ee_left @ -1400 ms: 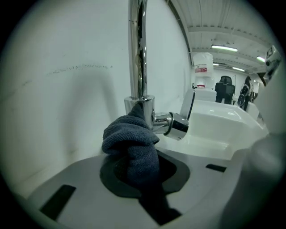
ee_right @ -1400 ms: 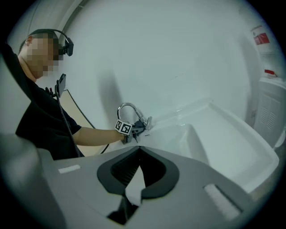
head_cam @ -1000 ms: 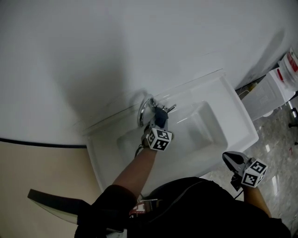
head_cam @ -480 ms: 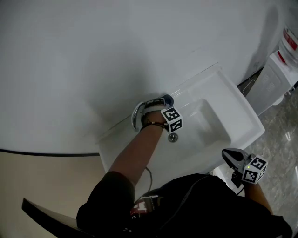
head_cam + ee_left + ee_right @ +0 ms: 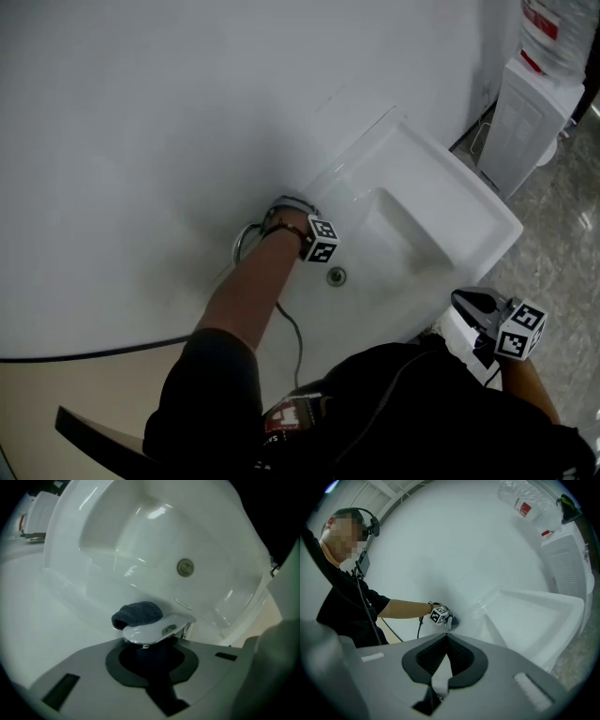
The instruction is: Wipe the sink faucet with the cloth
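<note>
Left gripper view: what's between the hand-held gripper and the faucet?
The dark cloth, held in the left hand-held gripper and bunched against the chrome faucet; left gripper view shows it.

Left tongs (image 5: pixel 286 206), closing on cloth (image 5: pixel 137 613), swung behind faucet (image 5: pixel 157 627)

Dim, cool light; glare streaks the sink (image 5: pixel 140 522); fisheye corners darken.

Washroom or utility corner, white sink (image 5: pixel 469 183) on plain wall (image 5: pixel 141 112), glossy stone floor (image 5: pixel 562 234), water dispenser (image 5: pixel 520 117) nearby
</note>
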### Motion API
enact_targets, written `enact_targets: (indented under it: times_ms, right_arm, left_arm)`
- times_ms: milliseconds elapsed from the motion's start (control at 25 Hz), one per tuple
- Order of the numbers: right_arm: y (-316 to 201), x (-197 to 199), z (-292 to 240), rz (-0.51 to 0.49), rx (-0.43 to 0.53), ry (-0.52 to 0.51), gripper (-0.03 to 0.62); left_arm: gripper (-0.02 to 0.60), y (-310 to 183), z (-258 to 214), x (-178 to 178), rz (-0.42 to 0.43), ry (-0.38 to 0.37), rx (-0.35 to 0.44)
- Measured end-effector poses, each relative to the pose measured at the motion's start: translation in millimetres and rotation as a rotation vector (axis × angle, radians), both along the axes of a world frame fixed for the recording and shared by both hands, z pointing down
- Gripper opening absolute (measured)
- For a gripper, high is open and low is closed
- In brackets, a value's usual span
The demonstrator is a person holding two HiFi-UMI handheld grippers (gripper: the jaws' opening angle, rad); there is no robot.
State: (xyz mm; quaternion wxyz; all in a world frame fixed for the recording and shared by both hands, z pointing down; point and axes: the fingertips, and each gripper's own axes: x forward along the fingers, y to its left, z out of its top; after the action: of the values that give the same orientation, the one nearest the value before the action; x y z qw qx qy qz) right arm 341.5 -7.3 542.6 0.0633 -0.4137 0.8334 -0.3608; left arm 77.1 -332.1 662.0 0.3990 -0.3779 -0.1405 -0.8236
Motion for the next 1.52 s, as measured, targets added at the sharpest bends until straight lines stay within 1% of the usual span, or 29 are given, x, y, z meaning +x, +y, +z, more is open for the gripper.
enact_targets:
  times_ms: [120,200,320,360,400,440,480,560,600,640,680,720,760,800,960,1160,1240,1360,1400,1440,1520]
  right_arm:
    - [-1,1,-1,0.016,0.015,-0.001,0.002]
    - [-4,-6,0,0.014,0.027,0.000,0.002]
    - [-7,-14,-3,-0.005,0.038,-0.008,0.002]
    - [-8,-14,-4,-0.012,0.040,-0.012,0.002]
    - [-10,-14,-5,-0.018,0.041,-0.015,0.002]
    - [-12,-15,-5,-0.024,0.039,-0.017,0.002]
    - [-13,-17,-6,-0.029,0.036,-0.018,0.002]
    - [-15,-21,-6,-0.044,0.030,-0.016,0.002]
    - [-16,-23,-6,-0.051,0.027,-0.014,0.002]
    - [-16,-26,-6,-0.056,0.023,-0.012,0.002]
    - [-17,-28,-6,-0.061,0.020,-0.009,0.002]
    - [-18,-31,-6,-0.066,0.019,-0.007,0.002]
    - [-19,-33,-8,-0.073,0.019,-0.004,0.002]
    - [-21,-36,-9,-0.083,0.022,-0.002,0.002]
    - [-25,-47,-17,-0.115,0.036,0.009,0.002]
    - [-22,-43,-16,-0.099,0.025,0.017,0.002]
    - [-18,-41,-16,-0.093,0.022,0.017,0.002]
    - [-14,-40,-14,-0.085,0.022,0.014,0.002]
    - [-13,-39,-13,-0.084,0.023,0.012,0.002]
    - [-12,-39,-13,-0.084,0.023,0.008,0.002]
    - [-12,-39,-13,-0.087,0.028,0.001,0.002]
  left_arm:
    - [0.037,18,-10,-8,0.094,-0.059,-0.035]
    - [0.038,31,-17,-26,0.099,-0.093,-0.064]
    - [0.038,69,-20,-59,0.018,-0.147,-0.136]
    - [0.038,83,-17,-69,-0.024,-0.161,-0.144]
    - [0.039,93,-10,-77,-0.072,-0.153,-0.132]
    - [0.040,100,-1,-81,-0.126,-0.113,-0.101]
    - [0.040,103,5,-82,-0.188,-0.038,-0.055]
    - [0.040,99,6,-74,-0.324,0.171,0.053]
    - [0.040,94,0,-67,-0.380,0.273,0.102]
    - [0.040,87,-9,-60,-0.417,0.355,0.142]
    - [0.040,80,-17,-52,-0.435,0.412,0.172]
    - [0.041,73,-23,-45,-0.435,0.444,0.196]
    - [0.041,67,-29,-38,-0.424,0.456,0.216]
    - [0.041,60,-32,-32,-0.405,0.450,0.236]
    - [0.049,32,-39,-22,-0.341,0.378,0.287]
    - [0.048,1,-39,-17,-0.327,0.375,0.335]
    - [0.048,1,-37,-17,-0.307,0.342,0.349]
    - [0.043,7,-36,-19,-0.249,0.251,0.360]
    - [0.043,10,-36,-20,-0.243,0.228,0.361]
    - [0.042,13,-36,-21,-0.249,0.217,0.362]
    - [0.041,20,-38,-27,-0.283,0.222,0.366]
